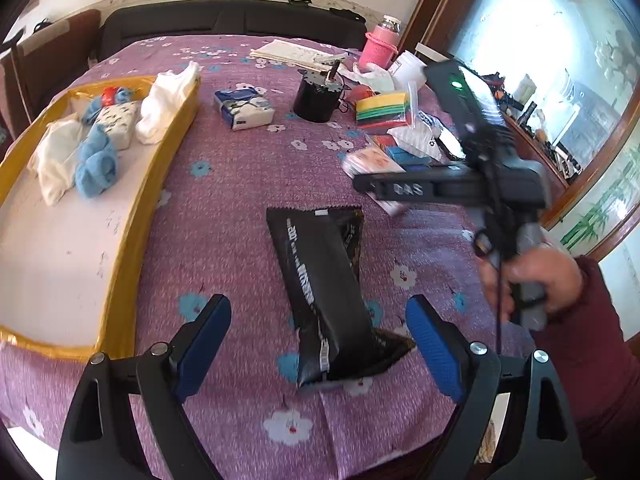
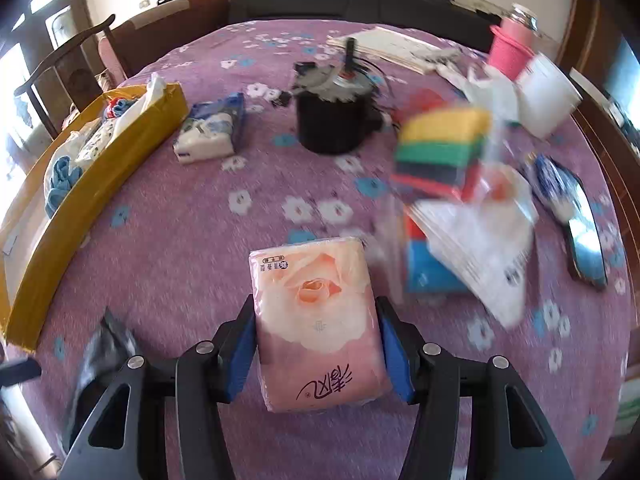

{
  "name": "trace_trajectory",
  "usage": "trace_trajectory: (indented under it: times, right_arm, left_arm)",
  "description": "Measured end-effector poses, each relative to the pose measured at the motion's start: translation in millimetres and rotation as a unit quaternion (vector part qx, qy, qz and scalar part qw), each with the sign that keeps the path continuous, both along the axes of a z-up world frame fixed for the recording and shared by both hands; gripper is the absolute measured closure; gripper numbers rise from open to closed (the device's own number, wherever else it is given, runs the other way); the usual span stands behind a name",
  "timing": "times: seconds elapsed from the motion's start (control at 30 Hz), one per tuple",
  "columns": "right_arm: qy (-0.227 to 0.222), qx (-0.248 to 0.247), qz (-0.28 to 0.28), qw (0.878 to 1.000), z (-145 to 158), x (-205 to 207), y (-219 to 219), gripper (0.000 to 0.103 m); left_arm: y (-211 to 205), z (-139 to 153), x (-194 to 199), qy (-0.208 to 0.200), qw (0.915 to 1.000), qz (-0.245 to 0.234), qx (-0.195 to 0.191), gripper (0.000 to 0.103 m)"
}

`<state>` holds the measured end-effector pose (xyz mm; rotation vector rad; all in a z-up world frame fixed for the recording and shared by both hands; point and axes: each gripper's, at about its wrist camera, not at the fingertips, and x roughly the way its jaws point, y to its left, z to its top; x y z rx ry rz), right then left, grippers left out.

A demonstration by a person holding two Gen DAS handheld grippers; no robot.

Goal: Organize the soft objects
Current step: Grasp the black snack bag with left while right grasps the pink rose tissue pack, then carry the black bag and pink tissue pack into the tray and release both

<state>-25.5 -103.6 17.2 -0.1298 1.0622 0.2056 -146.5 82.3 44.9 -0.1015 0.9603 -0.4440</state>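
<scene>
While the left gripper (image 1: 318,346) hangs wide open astride the black pack (image 1: 326,300) on the purple cloth (image 1: 224,208), pads clear of it, we see the right gripper (image 2: 316,354) clamped on the pink pack (image 2: 318,320). The yellow tray (image 1: 168,152) at left holds white and blue soft bits.

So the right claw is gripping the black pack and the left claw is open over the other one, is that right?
Not quite. The right claw grips the pink tissue pack, as the right wrist view shows. The black pack lies on the table under the open left claw.
</scene>
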Motion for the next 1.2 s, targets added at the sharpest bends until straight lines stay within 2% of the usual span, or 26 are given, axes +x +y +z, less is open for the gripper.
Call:
trace_trajectory:
  times: [0.3, 0.4, 0.57, 0.6, 0.63, 0.67, 0.73, 0.83, 0.9, 1.0, 1.2]
  right_arm:
    - [0.010, 0.019, -0.025, 0.999, 2, -29, -32, 0.042]
    - [0.009, 0.022, -0.027, 0.999, 2, -35, -37, 0.042]
    - [0.003, 0.009, -0.022, 1.000, 2, -43, -33, 0.040]
    - [0.003, 0.008, -0.021, 1.000, 1, -44, -32, 0.038]
    - [0.002, 0.007, -0.020, 1.000, 1, -44, -31, 0.037]
    - [0.002, 0.005, -0.019, 1.000, 0, -46, -31, 0.036]
    - [0.000, -0.002, -0.018, 1.000, 0, -49, -29, 0.036]
    - [-0.006, -0.009, -0.014, 1.000, -1, -54, -28, 0.036]
    - [-0.005, -0.005, -0.011, 1.000, 0, -56, -28, 0.046]
    - [-0.006, 0.004, -0.010, 1.000, 5, -60, -28, 0.046]
    - [-0.032, 0.042, 0.015, 0.999, 36, -72, -13, 0.046]
  left_arm:
    - [-34, -22, 31, 0.012, 0.9987, -0.020, 0.044, 0.015]
    - [-37, -28, 38, 0.019, 0.9985, -0.017, 0.047, 0.015]
    - [-39, -29, 39, 0.008, 0.9984, -0.016, 0.054, 0.015]
    - [-38, -29, 38, 0.004, 0.9984, -0.014, 0.054, 0.019]
    - [-37, -28, 36, -0.004, 0.9982, -0.009, 0.058, 0.037]
    - [-36, -28, 36, -0.013, 0.9977, -0.005, 0.066, 0.049]
    - [-29, -27, 36, -0.013, 0.9988, -0.001, 0.048, 0.055]
    - [-21, -23, 34, -0.017, 0.9993, 0.009, 0.032, 0.057]
    - [-14, -18, 31, -0.022, 0.9995, 0.017, 0.016, 0.057]
    - [-4, -6, 24, -0.030, 0.9992, 0.024, -0.001, 0.057]
    - [36, 16, 12, -0.039, 0.9971, 0.057, -0.033, 0.056]
